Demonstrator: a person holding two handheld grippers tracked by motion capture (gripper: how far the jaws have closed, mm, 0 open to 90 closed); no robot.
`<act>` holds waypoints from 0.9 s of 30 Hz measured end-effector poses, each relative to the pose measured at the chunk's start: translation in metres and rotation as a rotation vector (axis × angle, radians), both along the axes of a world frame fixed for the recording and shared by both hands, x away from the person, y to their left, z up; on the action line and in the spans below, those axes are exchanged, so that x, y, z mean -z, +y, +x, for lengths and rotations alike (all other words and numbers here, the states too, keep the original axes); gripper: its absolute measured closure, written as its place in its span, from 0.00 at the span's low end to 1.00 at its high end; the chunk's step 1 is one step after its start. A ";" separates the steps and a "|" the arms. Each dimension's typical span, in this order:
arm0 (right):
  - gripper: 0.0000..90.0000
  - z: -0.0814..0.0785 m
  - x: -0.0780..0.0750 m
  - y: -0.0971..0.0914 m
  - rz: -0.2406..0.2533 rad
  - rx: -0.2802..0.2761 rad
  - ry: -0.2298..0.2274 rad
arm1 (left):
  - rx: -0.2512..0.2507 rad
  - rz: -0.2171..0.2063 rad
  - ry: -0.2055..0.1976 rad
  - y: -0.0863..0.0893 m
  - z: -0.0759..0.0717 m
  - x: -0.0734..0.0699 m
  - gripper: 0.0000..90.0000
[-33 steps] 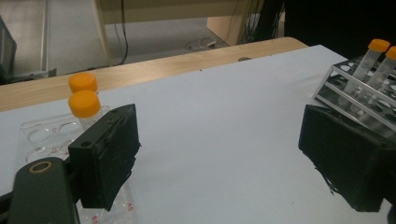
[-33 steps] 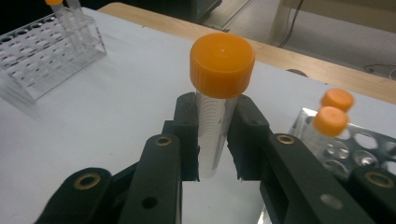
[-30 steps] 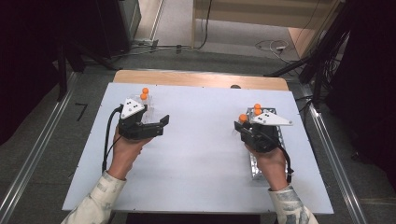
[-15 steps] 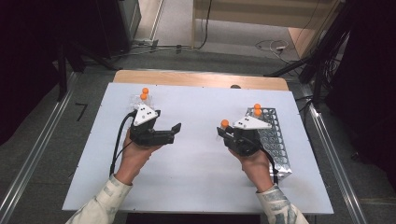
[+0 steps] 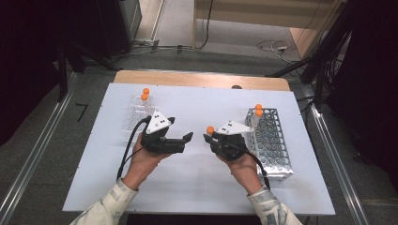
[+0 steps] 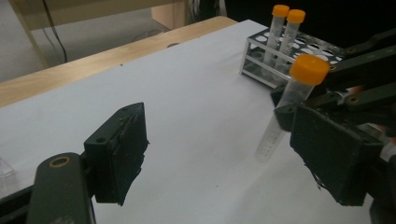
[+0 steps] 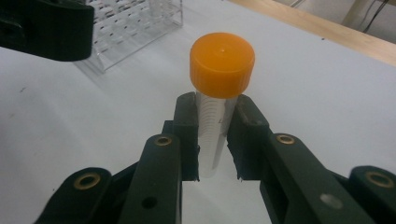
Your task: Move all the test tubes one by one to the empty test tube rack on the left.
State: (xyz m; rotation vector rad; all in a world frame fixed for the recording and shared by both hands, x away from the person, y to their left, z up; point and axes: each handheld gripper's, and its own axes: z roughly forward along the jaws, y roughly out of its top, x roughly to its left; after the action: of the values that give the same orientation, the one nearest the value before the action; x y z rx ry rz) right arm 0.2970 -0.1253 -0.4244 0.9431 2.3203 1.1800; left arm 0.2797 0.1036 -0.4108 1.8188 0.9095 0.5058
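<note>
My right gripper (image 5: 210, 137) is shut on a clear tube with an orange cap (image 5: 210, 130), held upright just left of the metal rack (image 5: 277, 145). The right gripper view shows both pads pressing the tube (image 7: 212, 135) below its cap. My left gripper (image 5: 187, 138) faces it from the left; its jaws have just been closing a little, they stand open, and nothing is between them. In the left gripper view the held tube (image 6: 285, 112) stands just beyond the tip of the right-hand jaw of that gripper (image 6: 219, 140).
Two more orange-capped tubes (image 5: 258, 110) stand at the far end of the metal rack. A clear plastic rack (image 5: 133, 117) at the left back holds two capped tubes (image 5: 145, 93). The white board ends in a wooden strip (image 5: 197, 78) at the back.
Both hands have moved toward the middle of the table. The right gripper carried its tube leftward off the metal rack, and the left gripper came rightward to meet it.
</note>
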 end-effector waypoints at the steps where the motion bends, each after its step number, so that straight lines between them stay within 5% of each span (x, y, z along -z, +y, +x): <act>1: 0.80 0.000 0.001 0.003 -0.004 -0.007 0.002 | 0.006 -0.006 -0.001 -0.002 -0.001 0.001 0.22; 12: 0.80 -0.005 0.009 0.025 -0.015 -0.069 0.026 | 0.072 -0.050 0.017 -0.018 -0.006 0.008 0.35; 18: 0.80 -0.008 0.010 0.030 -0.016 -0.091 0.017 | 0.086 -0.063 0.038 -0.018 -0.004 0.012 0.51; 27: 0.80 -0.010 0.010 0.032 -0.014 -0.097 0.022 | 0.107 -0.047 0.038 -0.018 -0.004 0.013 0.68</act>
State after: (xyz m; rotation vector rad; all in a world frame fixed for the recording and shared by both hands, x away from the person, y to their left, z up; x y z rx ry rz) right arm 0.2872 -0.0937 -0.4346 0.8513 2.4133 1.1953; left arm 0.2758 0.0852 -0.4240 1.8283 0.8374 0.3807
